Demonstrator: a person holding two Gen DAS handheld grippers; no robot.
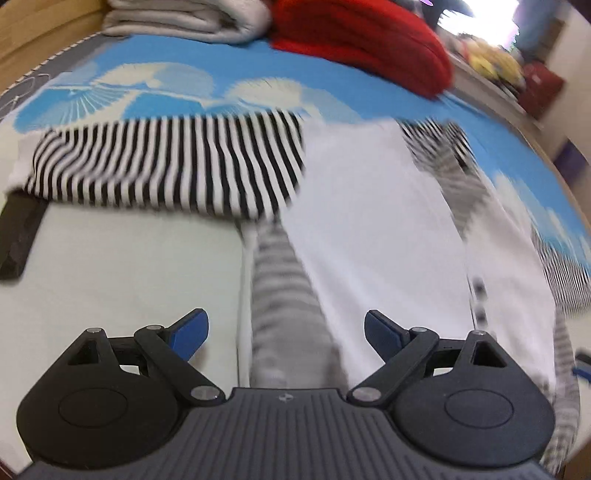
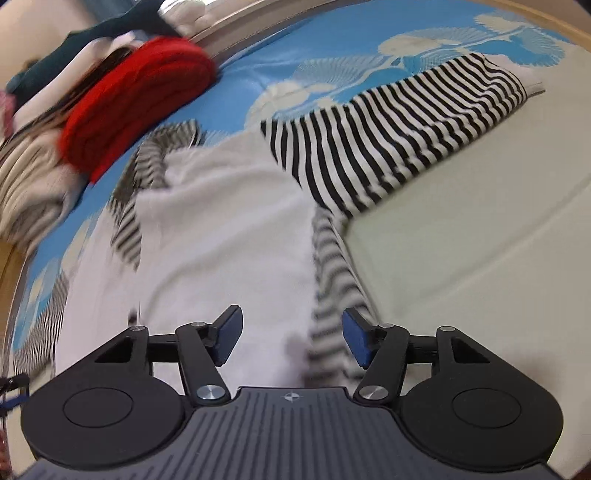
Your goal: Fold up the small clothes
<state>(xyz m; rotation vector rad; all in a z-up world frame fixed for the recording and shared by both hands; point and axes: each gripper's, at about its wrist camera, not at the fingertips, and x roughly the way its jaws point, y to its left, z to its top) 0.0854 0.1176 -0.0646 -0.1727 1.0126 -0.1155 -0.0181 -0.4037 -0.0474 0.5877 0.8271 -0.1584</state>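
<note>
A white top [image 1: 369, 221] with black-and-white striped sleeves lies flat on a blue patterned sheet [image 1: 229, 62]. One striped sleeve [image 1: 166, 162] is folded sideways across a pale cream surface [image 1: 129, 266]. My left gripper [image 1: 286, 325] hovers open over the top's lower part, above a blurred striped strip [image 1: 288, 295], with nothing between its fingers. In the right wrist view the same top [image 2: 221, 240] and sleeve [image 2: 388, 140] show. My right gripper [image 2: 291, 321] stands open, and its right pad sits just beside the striped strip [image 2: 332, 295] without pressing it.
A folded red cloth [image 1: 362, 44] and a folded grey-white cloth [image 1: 184, 18] lie at the far edge of the sheet. A black flat object [image 1: 18, 236] pokes out under the sleeve at the left. More clothes [image 2: 33, 177] pile up beside the red cloth [image 2: 136, 96].
</note>
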